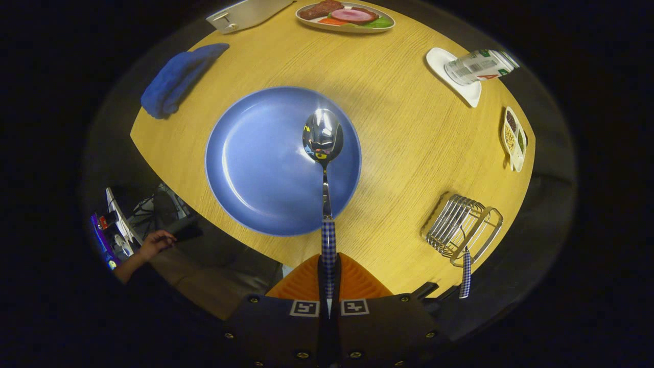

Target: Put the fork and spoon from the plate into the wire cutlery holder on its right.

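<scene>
My gripper (329,278) is shut on the checkered handle of the spoon (323,138). The spoon points straight ahead from the fingers, its shiny bowl hanging over the right part of the blue plate (255,163), which lies bare on the wooden table (409,133). The wire cutlery holder (462,227) stands to the right of the plate near the table's front edge. A checkered handle (465,273), the fork's by its look, sticks out of the holder toward me.
A folded blue cloth (176,79) lies beyond the plate to the left. Farther back are a dish of food (345,16) and a white box (245,13). On the right stand a can on a white coaster (477,66) and a small divided dish (513,138). A person's hand (153,244) shows below the table.
</scene>
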The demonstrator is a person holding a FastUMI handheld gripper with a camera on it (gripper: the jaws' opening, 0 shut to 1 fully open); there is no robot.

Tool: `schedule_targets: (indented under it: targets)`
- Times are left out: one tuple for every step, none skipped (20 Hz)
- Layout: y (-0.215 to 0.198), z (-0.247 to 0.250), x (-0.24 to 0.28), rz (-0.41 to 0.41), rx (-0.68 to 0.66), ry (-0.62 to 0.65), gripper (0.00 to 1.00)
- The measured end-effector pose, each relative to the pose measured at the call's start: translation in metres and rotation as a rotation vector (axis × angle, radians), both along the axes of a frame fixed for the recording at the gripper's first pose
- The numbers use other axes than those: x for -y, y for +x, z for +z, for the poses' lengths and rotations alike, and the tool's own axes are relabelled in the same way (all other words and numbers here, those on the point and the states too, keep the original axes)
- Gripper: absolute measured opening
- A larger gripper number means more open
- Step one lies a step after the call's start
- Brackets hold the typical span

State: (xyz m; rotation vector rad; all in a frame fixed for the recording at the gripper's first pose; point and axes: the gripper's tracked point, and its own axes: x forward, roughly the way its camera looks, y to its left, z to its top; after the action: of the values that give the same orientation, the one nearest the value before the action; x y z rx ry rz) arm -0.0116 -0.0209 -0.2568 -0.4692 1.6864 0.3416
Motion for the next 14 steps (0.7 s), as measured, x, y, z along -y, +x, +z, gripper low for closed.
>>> schedule_targets:
  targets:
    - [0.004, 0.002, 0.004, -0.004, 0.008, -0.003, 0.01]
    - [0.005, 0.005, 0.011, -0.008, 0.008, -0.012, 0.01]
    - [0.005, 0.007, 0.017, -0.013, 0.002, -0.016, 0.01]
    - [0.004, 0.010, 0.022, -0.024, -0.005, -0.016, 0.01]
    - [0.004, 0.013, 0.027, -0.032, -0.012, -0.018, 0.01]
    - [0.004, 0.017, 0.033, -0.034, -0.015, -0.022, 0.01]
    - [0.004, 0.021, 0.040, -0.036, -0.017, -0.028, 0.01]
    - [0.004, 0.025, 0.047, -0.037, -0.023, -0.035, 0.01]
    - [0.004, 0.029, 0.053, -0.039, -0.026, -0.041, 0.01]
    - [0.005, 0.033, 0.061, -0.042, -0.026, -0.052, 0.01]
    - [0.005, 0.036, 0.067, -0.046, -0.028, -0.060, 0.01]
    - [0.007, 0.041, 0.074, -0.052, -0.031, -0.067, 0.01]
    - [0.007, 0.045, 0.080, -0.059, -0.034, -0.073, 0.01]
    - [0.008, 0.049, 0.085, -0.064, -0.036, -0.078, 0.01]
